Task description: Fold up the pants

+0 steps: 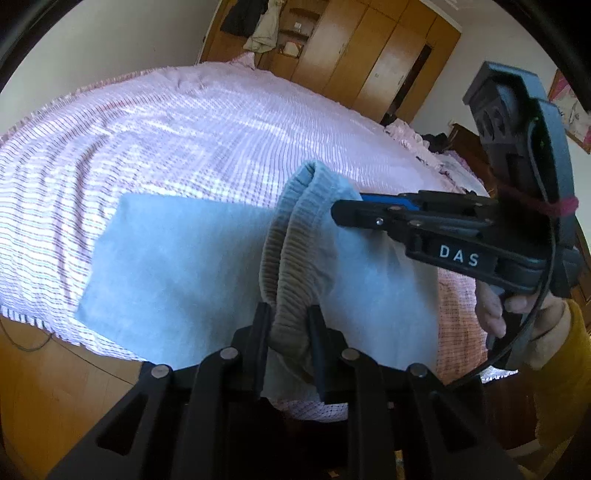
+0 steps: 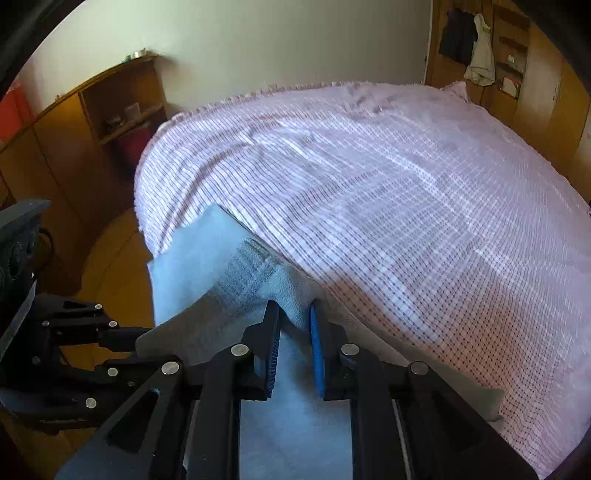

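Observation:
Light blue pants [image 1: 177,266] lie on the near side of a bed with a pink checked cover [image 1: 184,129]. Their ribbed waistband [image 1: 291,266] is lifted off the cover and stretched between both grippers. My left gripper [image 1: 288,325] is shut on the near end of the band. My right gripper [image 1: 338,212], held by a hand [image 1: 517,306] in a yellow sleeve, pinches the band's far end. In the right wrist view the blue pads of the right gripper [image 2: 294,317] clamp the waistband [image 2: 247,273], and the pants [image 2: 192,254] hang to the left. The left gripper [image 2: 125,338] reaches in there, its tips hidden behind cloth.
The bed cover [image 2: 406,184] stretches away beyond the pants. Wooden wardrobes [image 1: 369,55] with hanging clothes [image 1: 258,29] stand behind the bed. A wooden shelf unit [image 2: 122,107] lines the wall on the left. Wooden floor [image 1: 44,376] shows beside the bed edge.

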Tool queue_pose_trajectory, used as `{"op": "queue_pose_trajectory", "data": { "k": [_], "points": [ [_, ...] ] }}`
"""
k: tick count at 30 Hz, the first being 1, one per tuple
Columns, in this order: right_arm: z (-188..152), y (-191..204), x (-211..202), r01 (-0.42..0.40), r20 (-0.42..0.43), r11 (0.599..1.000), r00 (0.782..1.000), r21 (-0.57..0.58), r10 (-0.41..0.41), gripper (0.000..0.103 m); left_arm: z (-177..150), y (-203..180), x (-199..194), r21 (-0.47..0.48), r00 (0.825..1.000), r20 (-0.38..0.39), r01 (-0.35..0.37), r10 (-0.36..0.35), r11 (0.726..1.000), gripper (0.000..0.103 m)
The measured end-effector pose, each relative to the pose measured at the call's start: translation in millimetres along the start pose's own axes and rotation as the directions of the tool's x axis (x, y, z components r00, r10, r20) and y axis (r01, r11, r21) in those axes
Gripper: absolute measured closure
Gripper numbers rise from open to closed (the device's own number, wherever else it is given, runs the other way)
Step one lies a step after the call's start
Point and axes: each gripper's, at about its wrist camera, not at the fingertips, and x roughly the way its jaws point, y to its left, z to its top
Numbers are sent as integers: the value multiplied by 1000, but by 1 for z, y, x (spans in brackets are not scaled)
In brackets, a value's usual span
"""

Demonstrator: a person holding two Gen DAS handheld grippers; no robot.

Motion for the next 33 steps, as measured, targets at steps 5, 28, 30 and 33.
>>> {"op": "queue_pose_trajectory", "data": {
  "k": [5, 28, 30, 33],
  "points": [
    [19, 12, -5, -25, 41, 1000, 999, -4, 26, 95, 15, 12, -23, -27, 999, 41, 13, -12, 1000, 82],
    [73, 67, 114, -89, -75, 996, 993, 4, 89, 94, 20, 135, -3, -157, 989, -24, -146, 144, 977, 82],
    [72, 65, 126, -84, -92, 996, 992, 15, 85, 94, 18, 141, 5, -150, 988, -36, -152, 149, 977, 81],
    [71, 62, 136, -82, -103, 996, 991, 28, 84, 93, 14, 147, 11, -136, 985, -51, -170, 165, 976, 75]
  ]
}}
